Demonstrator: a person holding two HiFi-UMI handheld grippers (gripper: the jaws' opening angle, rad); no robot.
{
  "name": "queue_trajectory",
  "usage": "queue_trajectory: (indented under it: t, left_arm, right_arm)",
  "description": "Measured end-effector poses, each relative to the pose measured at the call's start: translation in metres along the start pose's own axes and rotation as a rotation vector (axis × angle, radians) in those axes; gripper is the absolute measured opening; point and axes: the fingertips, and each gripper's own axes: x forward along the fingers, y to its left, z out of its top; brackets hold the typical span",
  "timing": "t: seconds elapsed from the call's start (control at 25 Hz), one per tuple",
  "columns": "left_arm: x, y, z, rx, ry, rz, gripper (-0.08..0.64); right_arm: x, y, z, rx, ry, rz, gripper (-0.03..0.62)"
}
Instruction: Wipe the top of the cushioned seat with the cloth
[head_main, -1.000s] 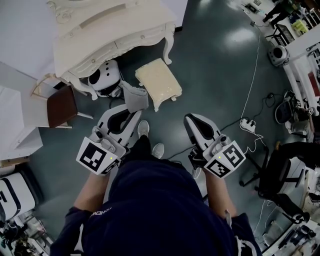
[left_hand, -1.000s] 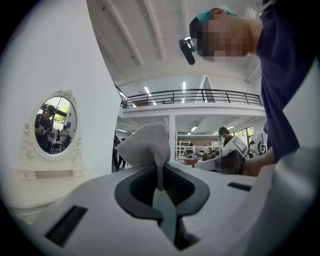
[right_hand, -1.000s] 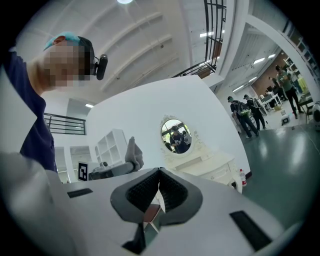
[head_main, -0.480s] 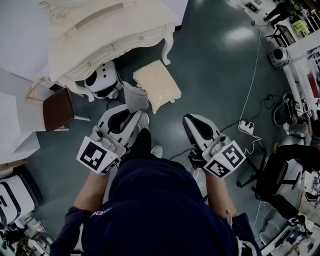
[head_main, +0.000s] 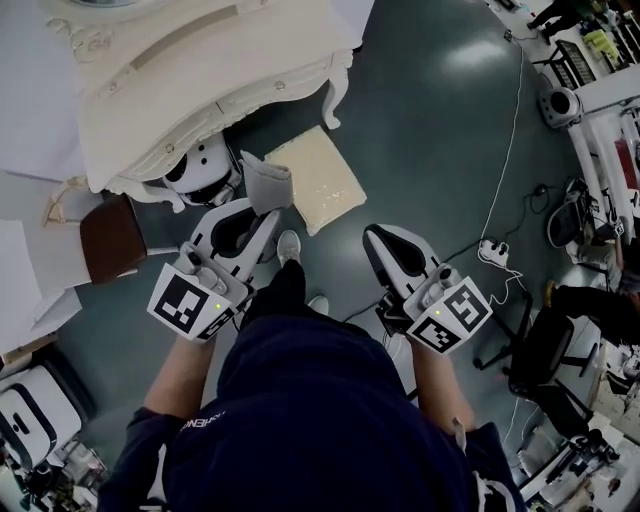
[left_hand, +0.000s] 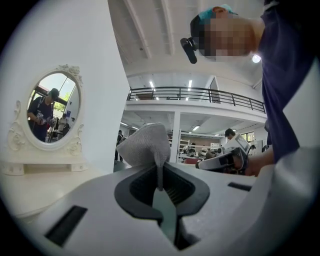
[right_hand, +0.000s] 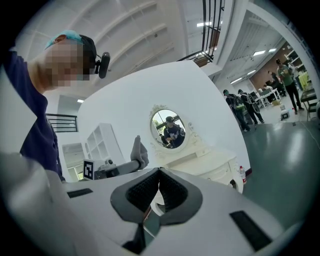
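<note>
Where the floor (head_main: 430, 150) shines, the cushioned seat (head_main: 320, 180) neighbours a vanity (head_main: 200, 80).

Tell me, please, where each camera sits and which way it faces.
Head view: on the person's head, looking steeply down at the cushioned seat and dressing table; shows torso, left gripper, right gripper.
Left gripper view: rides the left gripper, looking along its fingers, shut on the cloth, toward the mirror; shows the torso.
Right gripper view: rides the right gripper, fingers shut, empty, facing the mirror.
Both gripper views share the mirror and each other's gripper.
</note>
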Motion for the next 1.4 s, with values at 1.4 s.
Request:
queue_trajectory:
  t: [1.4]
  left_arm:
    - [0.151, 0.182, -0.129, -0.117, 0.248, 0.188, 0.028]
  right_arm:
    - [0.170, -0.197, -0.010, 0.078, 0.231, 0.135, 0.025]
